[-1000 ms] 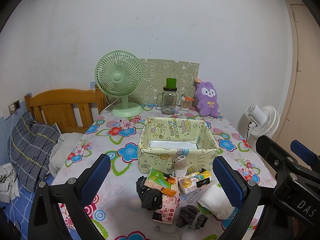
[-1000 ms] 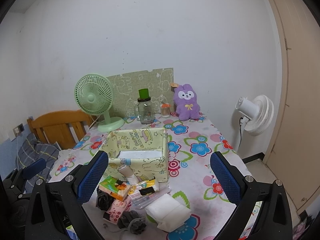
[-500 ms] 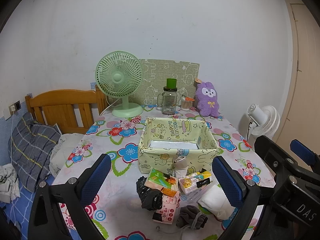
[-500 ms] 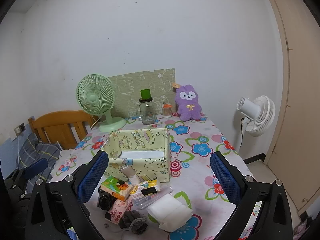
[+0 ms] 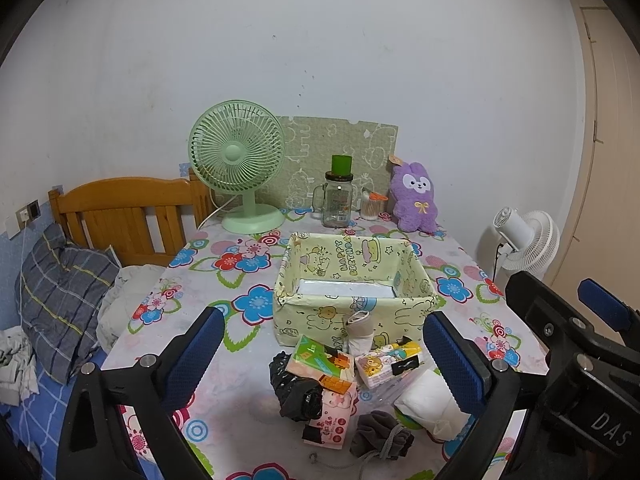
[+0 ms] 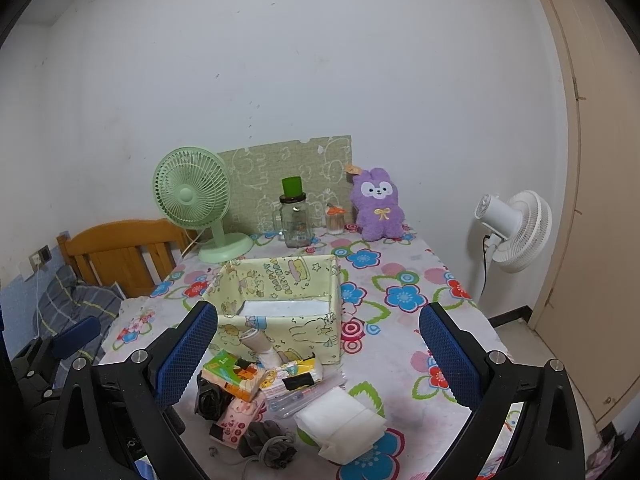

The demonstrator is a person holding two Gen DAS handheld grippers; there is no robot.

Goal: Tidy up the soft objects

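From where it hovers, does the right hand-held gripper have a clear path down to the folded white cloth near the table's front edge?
Probably yes. The right hand-held gripper is open, and the folded white cloth lies uncovered at the pile's right edge with nothing above it.

A pale yellow cartoon-print fabric box [image 5: 352, 280] sits open at frame centre. Below it, a heap — black crumpled bag [image 5: 296, 390], orange and pink tissue packs [image 5: 324, 364], grey drawstring pouch [image 5: 380, 434], folded white cloth [image 5: 430, 400] at lower right.
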